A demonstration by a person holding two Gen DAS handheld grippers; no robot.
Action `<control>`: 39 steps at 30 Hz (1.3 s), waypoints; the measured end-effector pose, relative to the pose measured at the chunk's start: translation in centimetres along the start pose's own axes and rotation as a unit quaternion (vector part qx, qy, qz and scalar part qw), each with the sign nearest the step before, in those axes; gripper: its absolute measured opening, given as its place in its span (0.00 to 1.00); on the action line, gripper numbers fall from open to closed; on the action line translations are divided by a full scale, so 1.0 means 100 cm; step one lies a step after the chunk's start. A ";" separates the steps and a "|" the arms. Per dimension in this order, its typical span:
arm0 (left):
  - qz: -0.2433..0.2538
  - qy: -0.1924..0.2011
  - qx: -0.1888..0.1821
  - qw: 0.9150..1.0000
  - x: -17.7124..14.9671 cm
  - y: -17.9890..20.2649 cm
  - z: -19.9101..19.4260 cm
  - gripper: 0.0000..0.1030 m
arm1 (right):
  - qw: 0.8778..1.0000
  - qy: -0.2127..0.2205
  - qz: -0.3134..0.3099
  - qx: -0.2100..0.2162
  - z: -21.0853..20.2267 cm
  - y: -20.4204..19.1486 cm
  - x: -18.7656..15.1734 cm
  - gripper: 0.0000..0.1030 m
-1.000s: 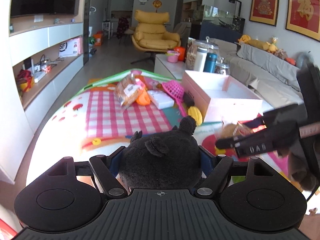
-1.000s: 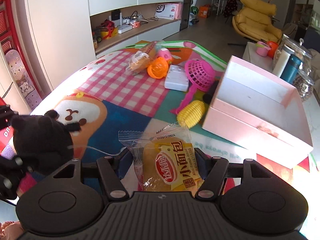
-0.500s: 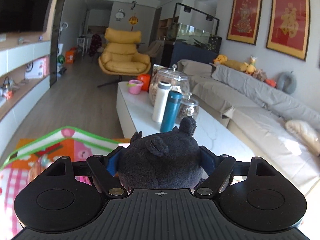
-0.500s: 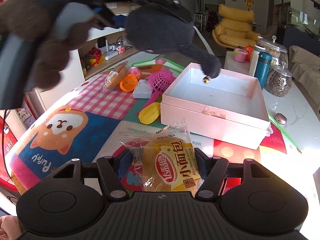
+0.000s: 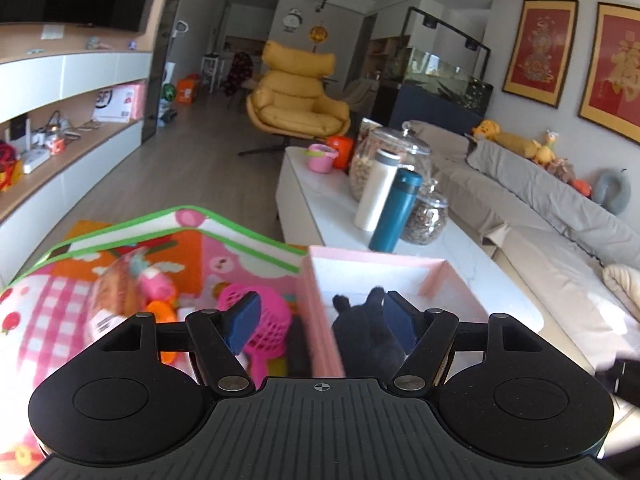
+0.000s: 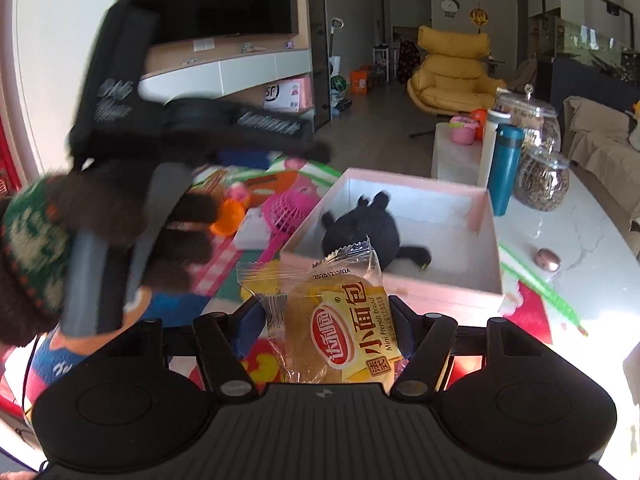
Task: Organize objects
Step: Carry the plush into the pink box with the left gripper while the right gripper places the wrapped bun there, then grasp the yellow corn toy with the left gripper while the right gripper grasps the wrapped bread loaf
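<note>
The left gripper (image 5: 320, 322) has let go of the black plush toy (image 6: 362, 230), which now lies inside the pink box (image 6: 490, 240). Its jaws are closing with nothing between them. One item is stowed. The right gripper (image 6: 332, 340) clamps the bread packet (image 6: 340, 328) just short of the near wall. The box interior right of the toy is free.

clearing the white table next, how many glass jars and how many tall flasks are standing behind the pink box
glass jars: 2 (big jar, small jar)
tall flasks: 2 (white flask, teal flask)
total: 4
</note>
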State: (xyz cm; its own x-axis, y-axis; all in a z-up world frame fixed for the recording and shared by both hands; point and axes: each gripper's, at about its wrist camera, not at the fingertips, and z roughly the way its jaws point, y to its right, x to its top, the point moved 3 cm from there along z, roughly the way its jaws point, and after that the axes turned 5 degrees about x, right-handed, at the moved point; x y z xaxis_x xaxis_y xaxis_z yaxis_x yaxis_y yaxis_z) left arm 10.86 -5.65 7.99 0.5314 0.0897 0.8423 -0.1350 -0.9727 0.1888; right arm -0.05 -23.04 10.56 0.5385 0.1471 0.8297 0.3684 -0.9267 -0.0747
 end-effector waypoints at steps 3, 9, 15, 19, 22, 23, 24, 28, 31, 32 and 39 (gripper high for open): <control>0.014 -0.017 0.014 1.000 -0.023 -0.017 -0.014 0.71 | 0.999 0.007 -0.005 -0.049 0.024 0.015 0.037 0.63; 0.051 -0.045 0.005 0.998 -0.059 -0.026 -0.025 0.71 | 0.992 -0.039 0.032 -0.118 0.093 0.053 0.073 0.71; 0.082 -0.053 -0.042 0.994 -0.076 -0.022 -0.019 0.71 | 0.990 -0.056 0.047 -0.125 0.106 0.062 0.060 0.79; 0.073 -0.055 -0.050 0.995 -0.074 -0.015 0.000 0.70 | 0.990 -0.057 0.010 -0.128 0.094 0.048 0.044 0.79; 0.082 -0.069 -0.031 0.994 -0.075 -0.009 0.023 0.58 | 0.991 -0.063 -0.007 -0.120 0.088 0.036 0.038 0.79; 0.083 -0.072 -0.027 0.994 -0.075 -0.008 0.028 0.56 | 0.991 -0.063 -0.009 -0.115 0.085 0.033 0.038 0.79; 0.085 -0.075 -0.025 0.993 -0.076 -0.007 0.033 0.53 | 0.992 -0.062 -0.010 -0.110 0.083 0.030 0.038 0.79; 0.086 -0.064 -0.024 0.994 -0.079 -0.008 0.030 0.33 | 0.994 -0.056 -0.021 -0.096 0.080 0.014 0.042 0.82; 0.080 -0.064 -0.025 0.994 -0.081 -0.016 0.011 0.33 | 0.995 -0.058 -0.027 -0.081 0.085 -0.002 0.045 0.82; 0.079 -0.063 -0.026 0.995 -0.084 -0.020 0.001 0.33 | 0.995 -0.060 -0.029 -0.073 0.087 -0.007 0.046 0.82; 0.079 -0.056 0.024 0.995 -0.106 -0.071 -0.059 0.33 | 0.995 -0.075 -0.054 -0.031 0.119 -0.058 0.056 0.82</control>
State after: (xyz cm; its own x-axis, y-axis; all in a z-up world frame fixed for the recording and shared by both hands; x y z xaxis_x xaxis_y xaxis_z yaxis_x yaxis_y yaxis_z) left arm 1.20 1.57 0.70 0.5965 -0.0862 0.7980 -0.1848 -0.9822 0.0321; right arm 9.83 -12.72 9.10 0.6071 0.2920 0.7391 0.3843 -0.9219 0.0485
